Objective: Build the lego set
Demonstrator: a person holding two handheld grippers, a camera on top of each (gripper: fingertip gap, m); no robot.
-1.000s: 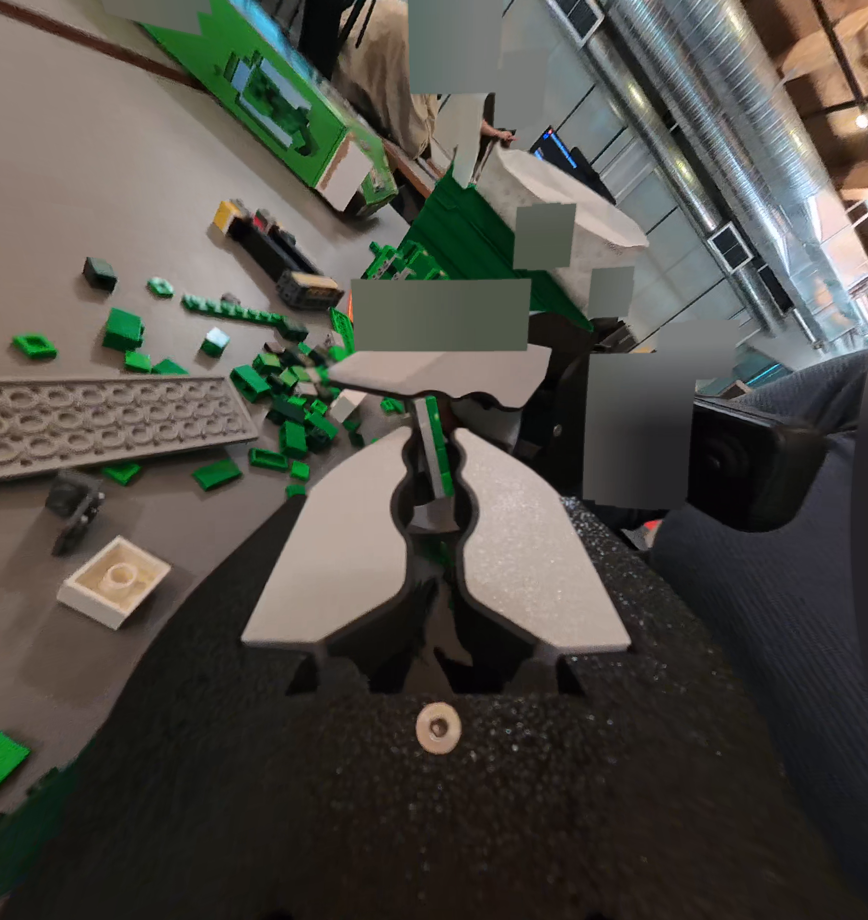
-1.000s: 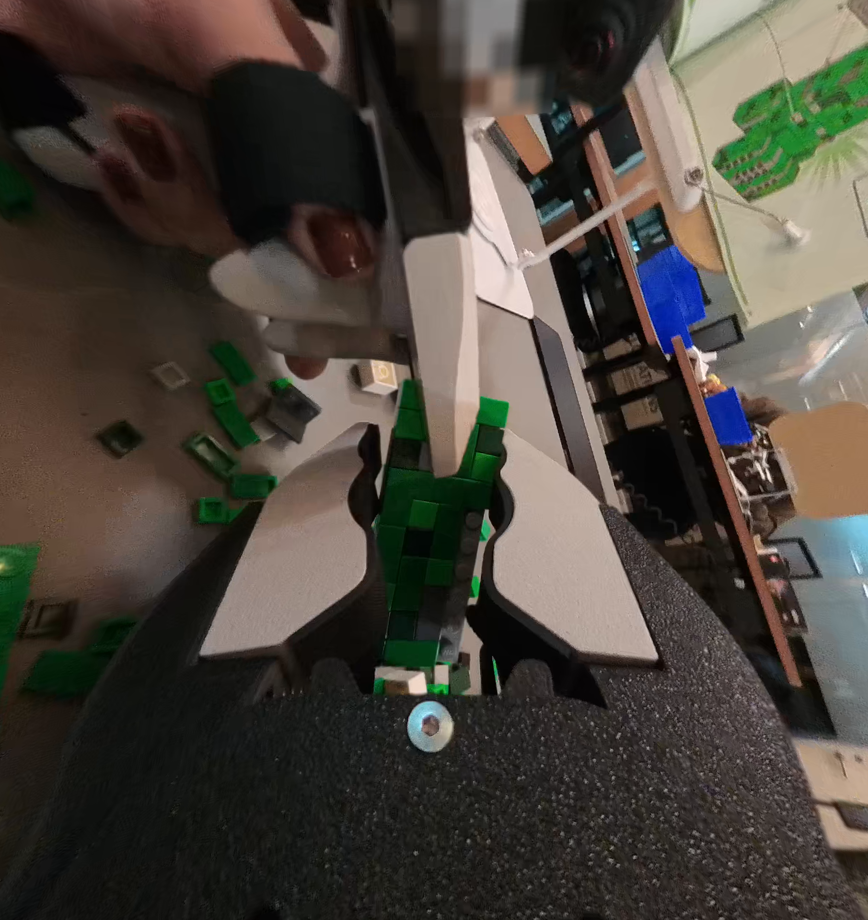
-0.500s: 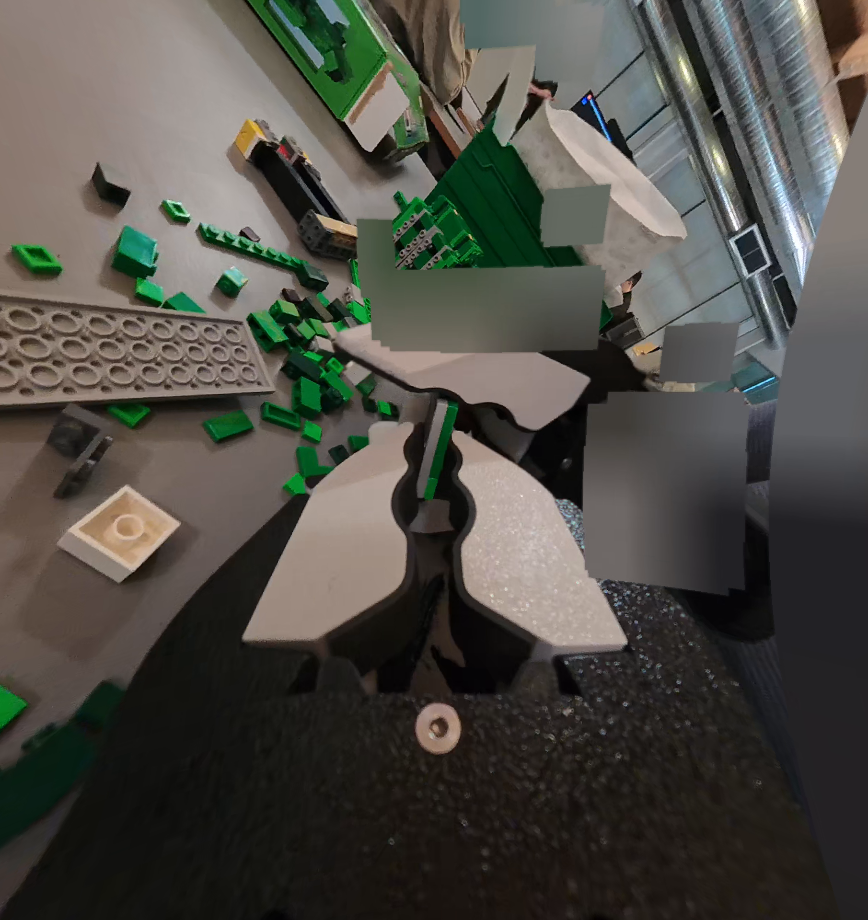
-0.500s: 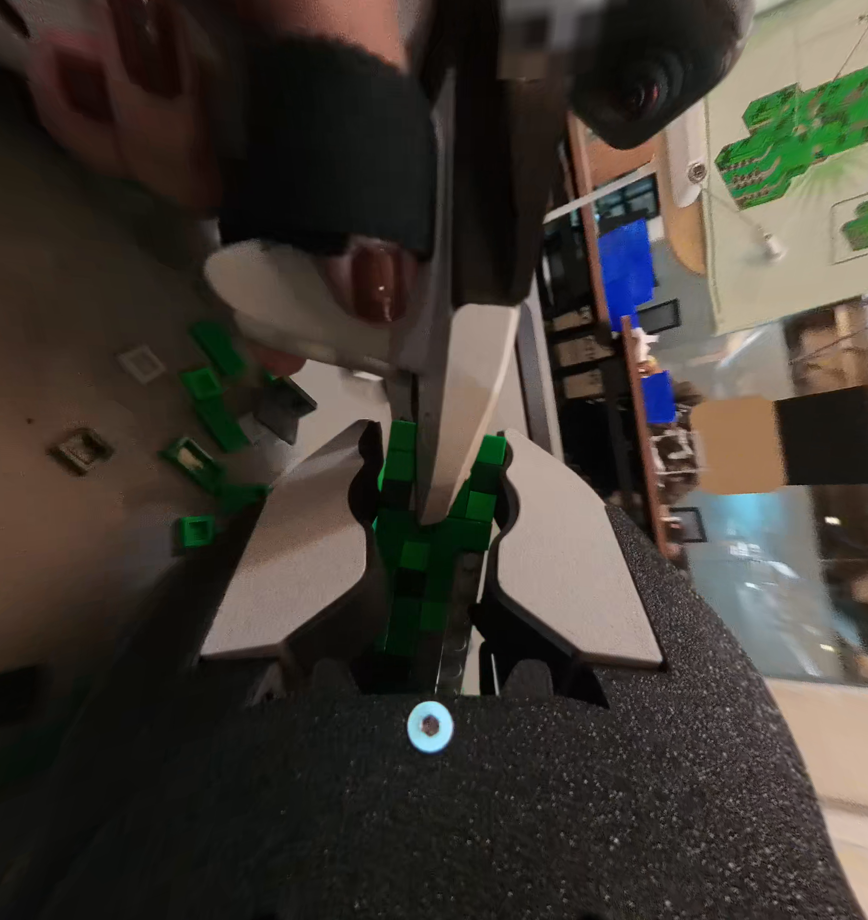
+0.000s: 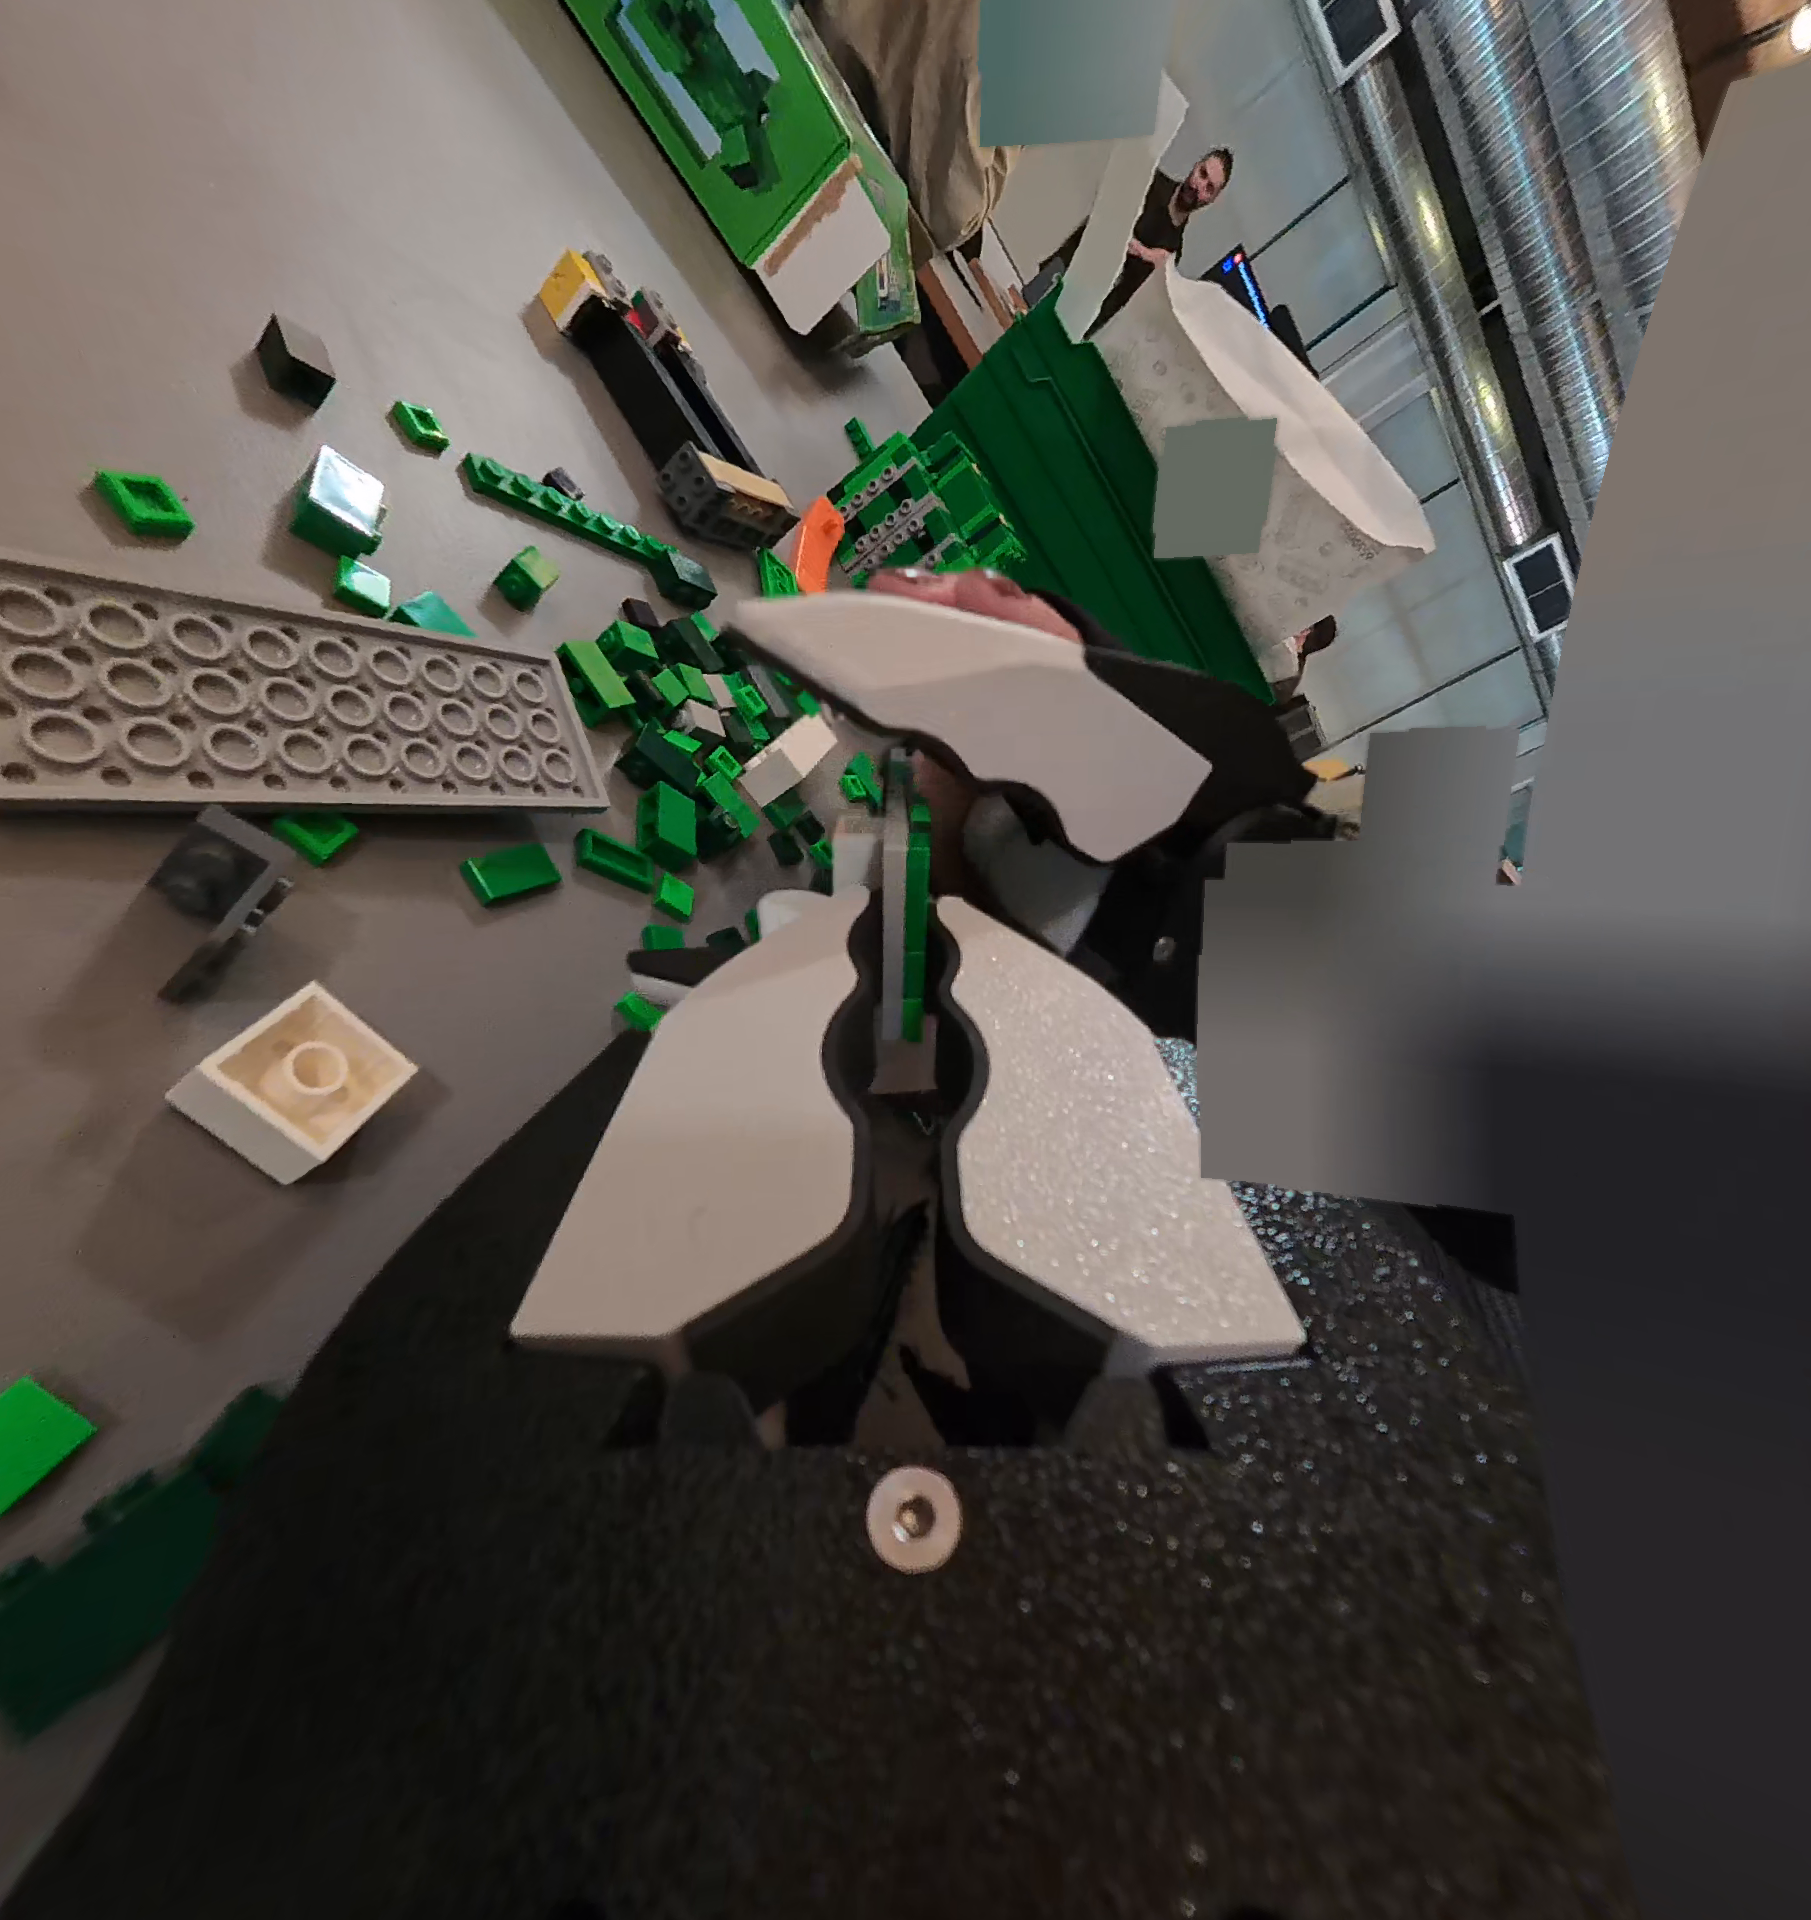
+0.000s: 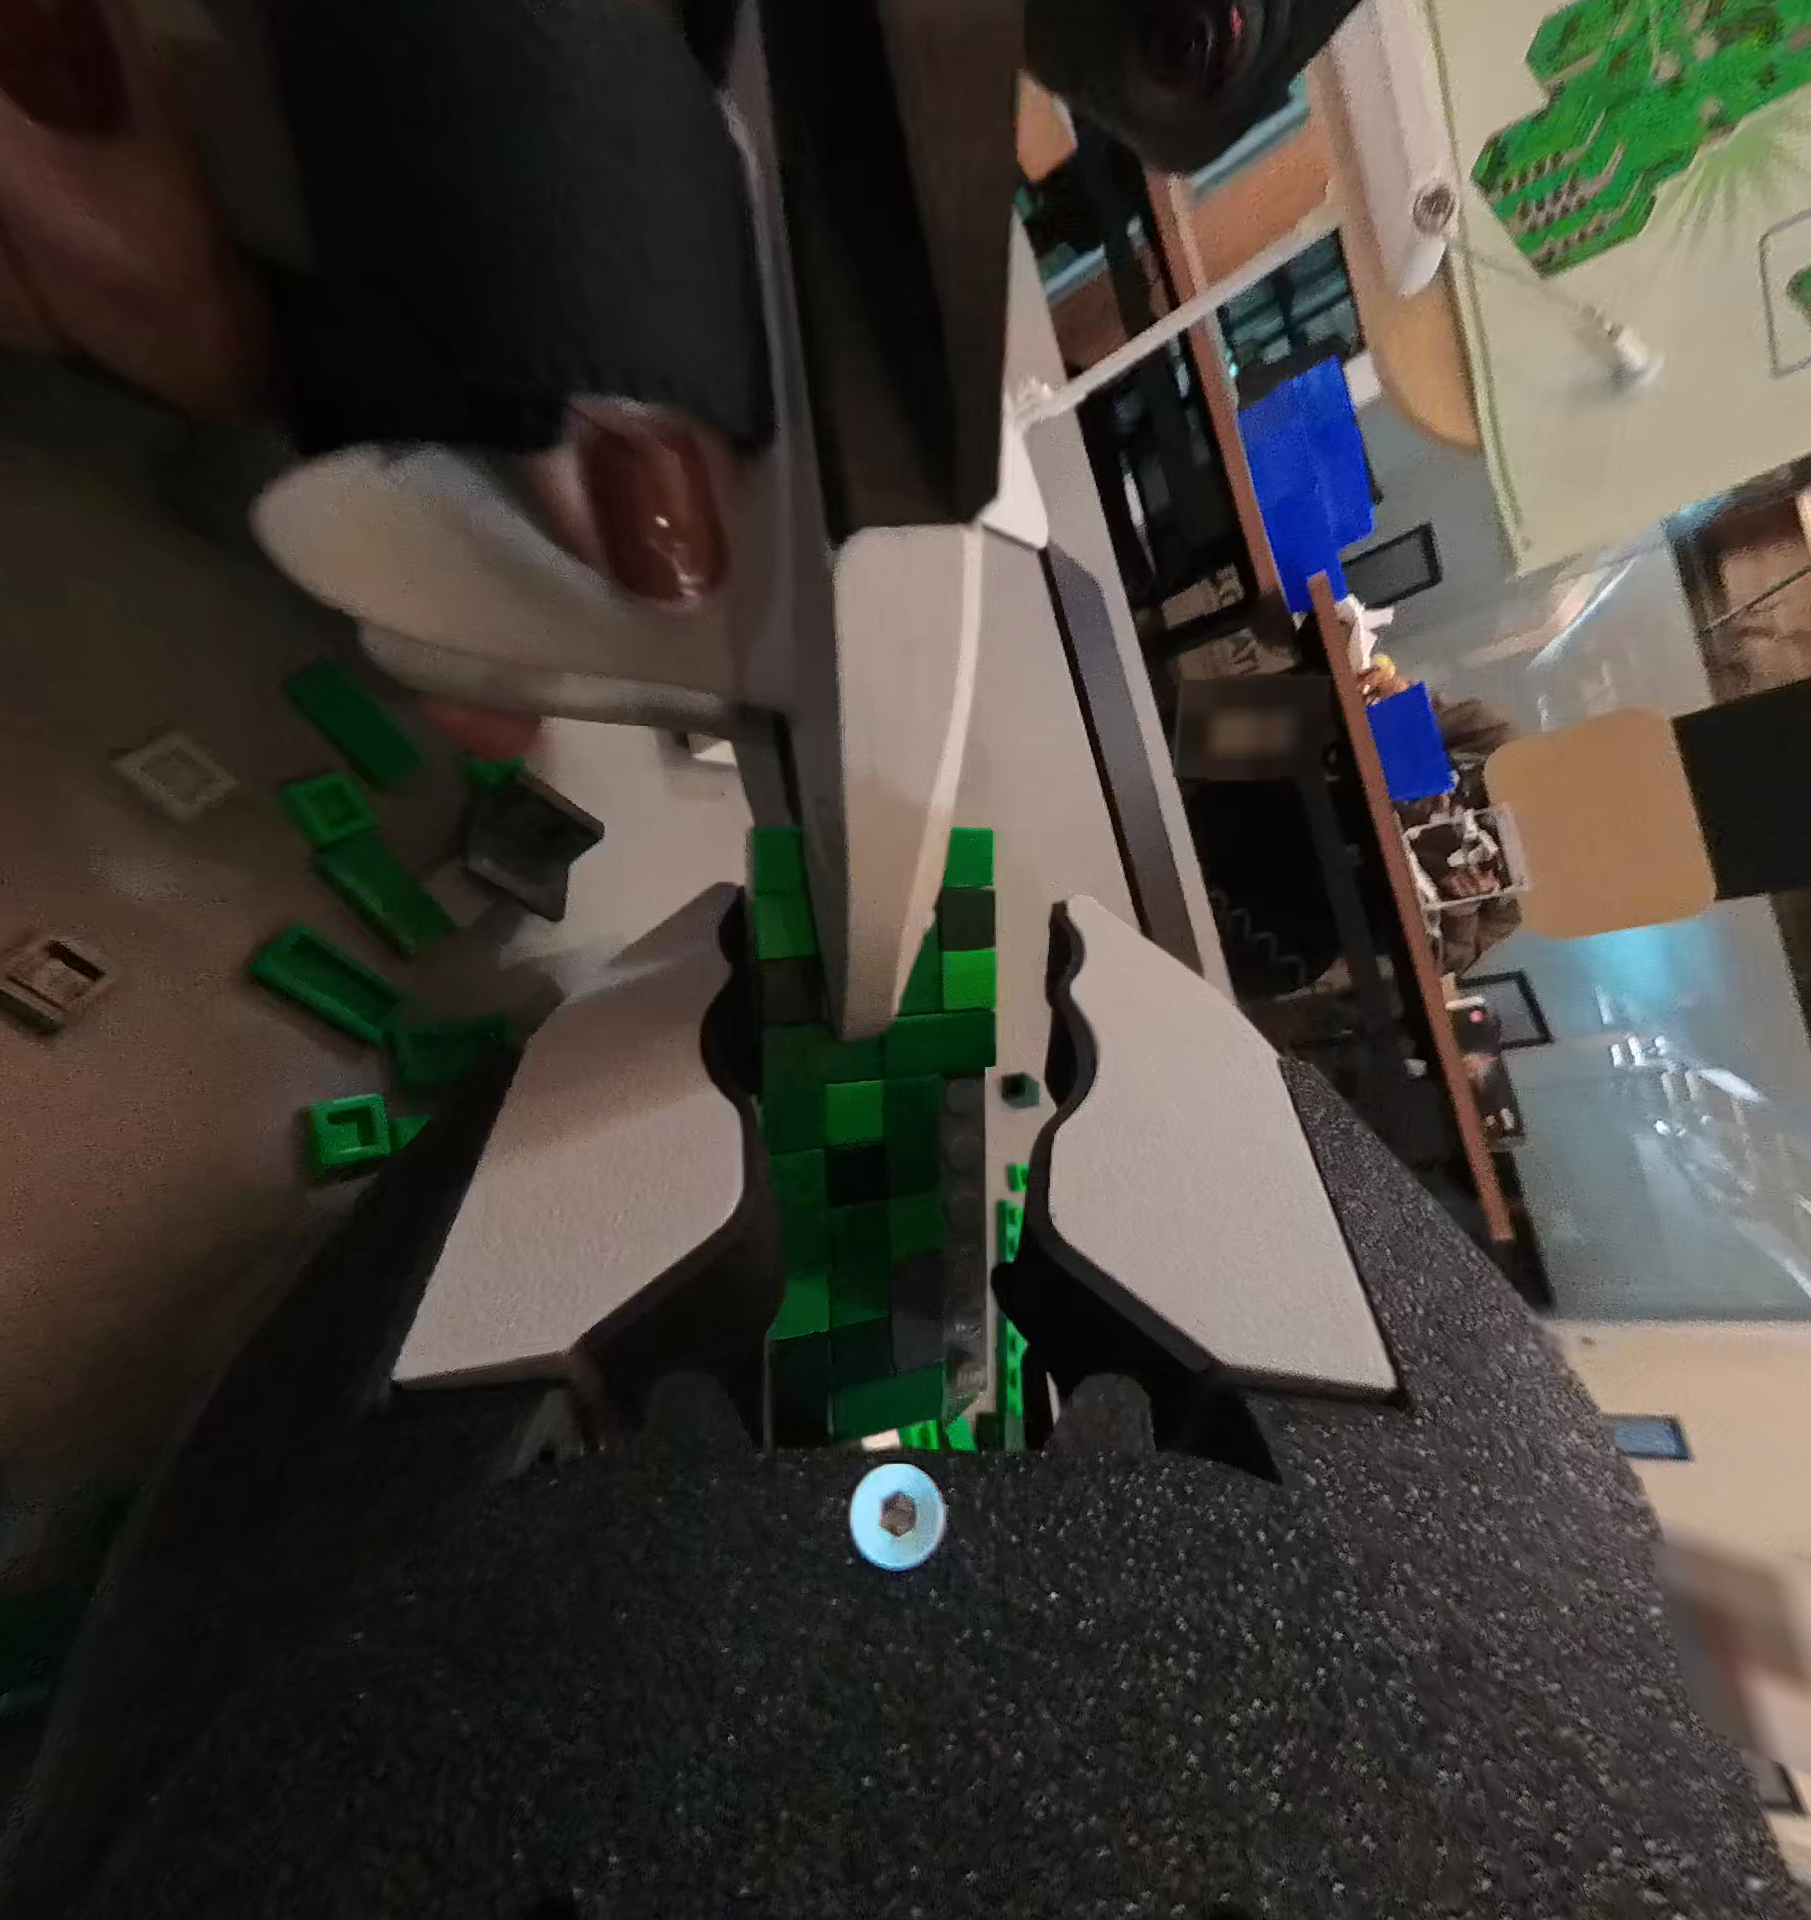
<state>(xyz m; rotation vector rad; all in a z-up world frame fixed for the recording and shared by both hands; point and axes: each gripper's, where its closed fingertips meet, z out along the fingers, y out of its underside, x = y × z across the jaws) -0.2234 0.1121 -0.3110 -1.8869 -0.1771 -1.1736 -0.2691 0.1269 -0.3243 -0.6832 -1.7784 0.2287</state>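
A flat panel of green and dark tiles on a grey plate lies between my right gripper's jaws, which are shut on its long sides. My left gripper is shut on the same panel, seen edge-on in the left wrist view as a thin grey and green strip. The left gripper's white fingers pinch the panel's far end from above in the right wrist view. The right gripper's finger crosses just beyond my left fingertips. A hand holds the left gripper. Both grippers are above the table.
On the grey table: an upside-down grey baseplate, a white brick, a heap of small green pieces, a long black build, a green bin and a green box. Loose green tiles lie left of the right gripper.
Both grippers have kept hold of the panel. The left gripper has tilted, so its view shows more of the table. The left fingers have slid a little farther onto the panel.
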